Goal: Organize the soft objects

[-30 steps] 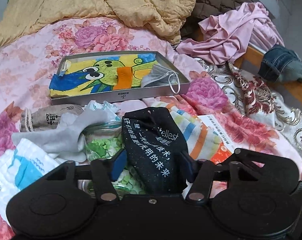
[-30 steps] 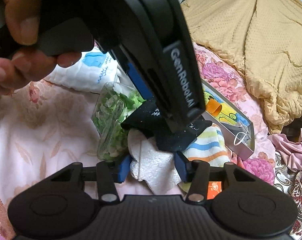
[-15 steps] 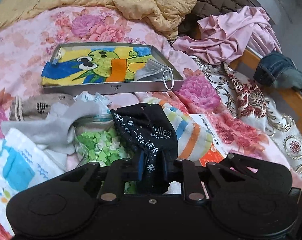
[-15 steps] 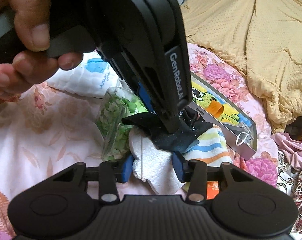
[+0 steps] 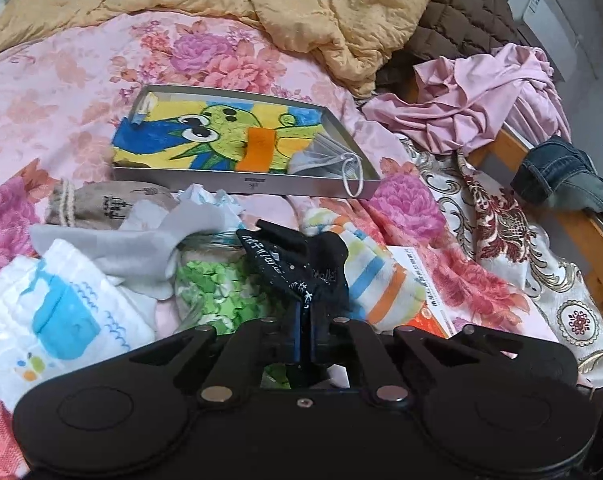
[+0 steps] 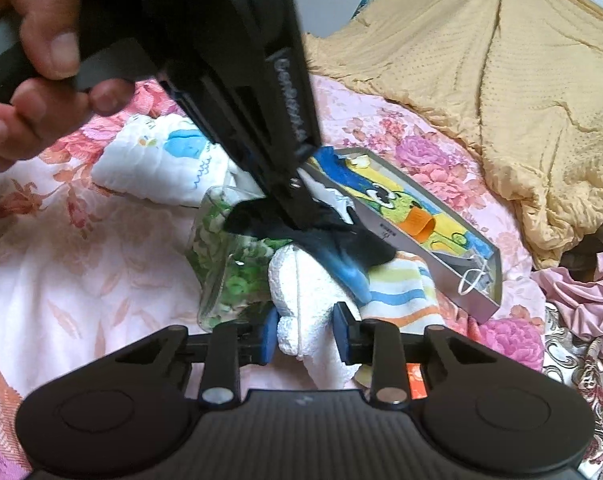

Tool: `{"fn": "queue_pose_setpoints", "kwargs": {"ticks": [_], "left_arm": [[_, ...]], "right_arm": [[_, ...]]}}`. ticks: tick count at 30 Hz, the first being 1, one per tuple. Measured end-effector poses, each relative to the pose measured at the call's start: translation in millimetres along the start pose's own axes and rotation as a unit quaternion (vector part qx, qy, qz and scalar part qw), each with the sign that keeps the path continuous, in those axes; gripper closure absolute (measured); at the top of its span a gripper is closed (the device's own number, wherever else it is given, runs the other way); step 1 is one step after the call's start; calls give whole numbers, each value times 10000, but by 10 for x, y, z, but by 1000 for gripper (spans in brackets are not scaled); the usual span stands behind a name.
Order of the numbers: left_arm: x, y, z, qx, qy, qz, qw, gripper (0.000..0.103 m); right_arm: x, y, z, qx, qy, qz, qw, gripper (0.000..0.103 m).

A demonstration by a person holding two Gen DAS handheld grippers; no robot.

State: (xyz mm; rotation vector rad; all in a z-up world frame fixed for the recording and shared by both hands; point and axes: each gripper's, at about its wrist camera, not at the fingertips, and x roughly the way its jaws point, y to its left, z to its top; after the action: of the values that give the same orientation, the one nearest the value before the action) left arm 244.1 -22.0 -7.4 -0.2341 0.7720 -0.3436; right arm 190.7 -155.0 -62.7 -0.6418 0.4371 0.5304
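The left tool (image 5: 304, 322) is pressed together on the near edge of the black cloth (image 5: 301, 264), a dark fabric piece printed with white characters. This cloth lies on the pile of soft items on the bed (image 5: 61, 80), over the clear bag of green pieces (image 5: 217, 292) and beside the striped sock (image 5: 377, 280).

The right tool (image 6: 305, 338) has the white fluffy cloth (image 6: 301, 300) between its blue pads (image 6: 268, 336). Its jaws are closing, and both pads sit against the cloth's sides. In the right wrist view, a hand (image 6: 41, 80) holds the left tool from the upper left.

The shallow grey box (image 5: 261, 186) lies further back on the floral sheet. It contains a cartoon-print towel (image 5: 205, 136), an orange item (image 5: 257, 148) and a face mask (image 5: 329, 160). A whale-print white cloth (image 5: 61, 312) and a grey sock (image 5: 141, 248) lie left of the bag.
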Motion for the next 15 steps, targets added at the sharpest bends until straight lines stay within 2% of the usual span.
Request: {"fn": "queue_pose_setpoints", "kwargs": {"ticks": [5,11,15], "left_arm": [[-109,30,-14,-49,-176,317,9993,100],[-258,-26,-24,189,-472,776,9957,101],[-368,-100,-12,356,-752,888,9926,101]], "right_arm": [[-39,-36,8,92,-66,-137,9998,80],[-125,-163,15,437,-305,-200,9984,88],[-221,-221,26,622,-535,-235,9964,90]]}}
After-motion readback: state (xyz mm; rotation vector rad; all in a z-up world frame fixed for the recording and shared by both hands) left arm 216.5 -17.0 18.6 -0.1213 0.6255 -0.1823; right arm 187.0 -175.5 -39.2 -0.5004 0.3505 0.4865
